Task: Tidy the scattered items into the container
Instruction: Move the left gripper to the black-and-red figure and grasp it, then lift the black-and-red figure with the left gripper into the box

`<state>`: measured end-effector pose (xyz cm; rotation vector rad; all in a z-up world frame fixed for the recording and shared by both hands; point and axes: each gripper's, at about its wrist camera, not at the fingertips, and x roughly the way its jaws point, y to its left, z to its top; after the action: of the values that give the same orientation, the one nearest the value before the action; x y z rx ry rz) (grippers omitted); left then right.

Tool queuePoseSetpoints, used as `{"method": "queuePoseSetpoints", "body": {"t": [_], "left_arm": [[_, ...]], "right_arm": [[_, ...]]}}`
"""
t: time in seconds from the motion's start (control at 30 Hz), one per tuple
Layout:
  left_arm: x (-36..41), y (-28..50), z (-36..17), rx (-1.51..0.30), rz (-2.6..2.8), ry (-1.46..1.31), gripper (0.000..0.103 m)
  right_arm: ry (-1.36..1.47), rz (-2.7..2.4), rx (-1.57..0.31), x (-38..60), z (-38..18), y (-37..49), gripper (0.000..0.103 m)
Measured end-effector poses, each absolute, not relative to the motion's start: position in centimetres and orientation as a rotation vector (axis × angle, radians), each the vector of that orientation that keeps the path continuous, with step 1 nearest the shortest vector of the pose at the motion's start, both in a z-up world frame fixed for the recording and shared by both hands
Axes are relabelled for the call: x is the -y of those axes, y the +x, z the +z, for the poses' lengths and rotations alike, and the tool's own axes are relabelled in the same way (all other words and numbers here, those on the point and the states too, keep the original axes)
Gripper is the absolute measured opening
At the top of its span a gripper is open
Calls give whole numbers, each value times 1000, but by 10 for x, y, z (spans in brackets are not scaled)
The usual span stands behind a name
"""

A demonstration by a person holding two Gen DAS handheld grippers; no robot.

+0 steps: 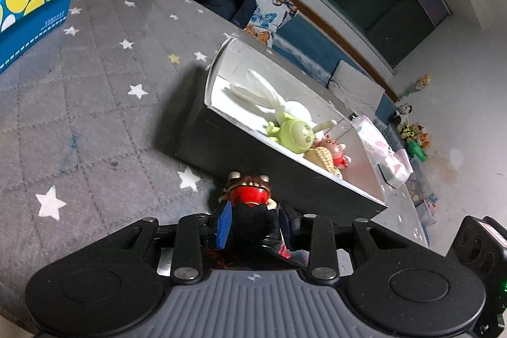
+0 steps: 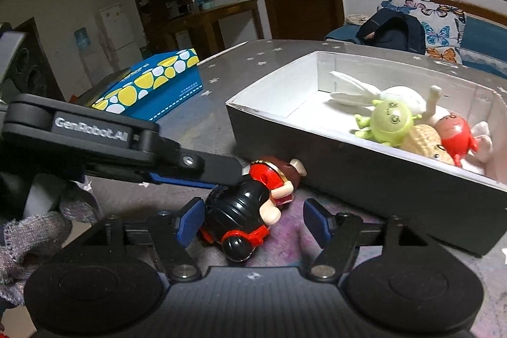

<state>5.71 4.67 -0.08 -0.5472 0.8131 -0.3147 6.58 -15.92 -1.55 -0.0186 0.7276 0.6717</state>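
A toy doll (image 1: 250,195) with a black body and a red collar lies on the grey star-patterned cloth, right in front of the container's near wall. My left gripper (image 1: 255,220) is shut on its black body, both blue pads against it. In the right wrist view the same doll (image 2: 240,208) lies between the fingers of my right gripper (image 2: 252,222), which is open; its right pad stands clear of the toy. The left gripper (image 2: 218,173) reaches in from the left. The container (image 1: 221,141) (image 2: 348,179), dark outside and white inside, holds a white rabbit (image 2: 396,94), a green monster (image 2: 389,119) and a red figure (image 2: 453,132).
A blue tissue box (image 1: 31,5) (image 2: 152,91) with yellow and white spots stands on the cloth left of the container. A gloved hand (image 2: 31,236) holds the left gripper. A sofa with a butterfly pillow (image 2: 440,27) and a dark backpack (image 1: 221,2) lies beyond the table.
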Motion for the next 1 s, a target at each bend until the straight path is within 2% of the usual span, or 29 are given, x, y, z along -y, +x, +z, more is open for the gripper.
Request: {"method": "queuePoseSetpoints", "body": {"t": [0.33, 0.4, 0.5, 0.53, 1.0], "left_arm": [[-51, 63, -6, -828, -314, -559, 36], [-51, 63, -6, -828, -313, -559, 36], [-50, 65, -6, -827, -315, -551, 36], [-50, 65, -6, -828, -315, -551, 37], [-48, 63, -7, -830, -313, -545, 39]], "right_arm": [[-37, 691, -754, 149, -23, 70, 69], [-42, 695, -757, 148, -23, 71, 64], [-46, 702, -760, 145, -23, 71, 61], [-48, 704, -761, 145, -24, 71, 57], [-45, 698, -765, 144, -24, 65, 55]]}}
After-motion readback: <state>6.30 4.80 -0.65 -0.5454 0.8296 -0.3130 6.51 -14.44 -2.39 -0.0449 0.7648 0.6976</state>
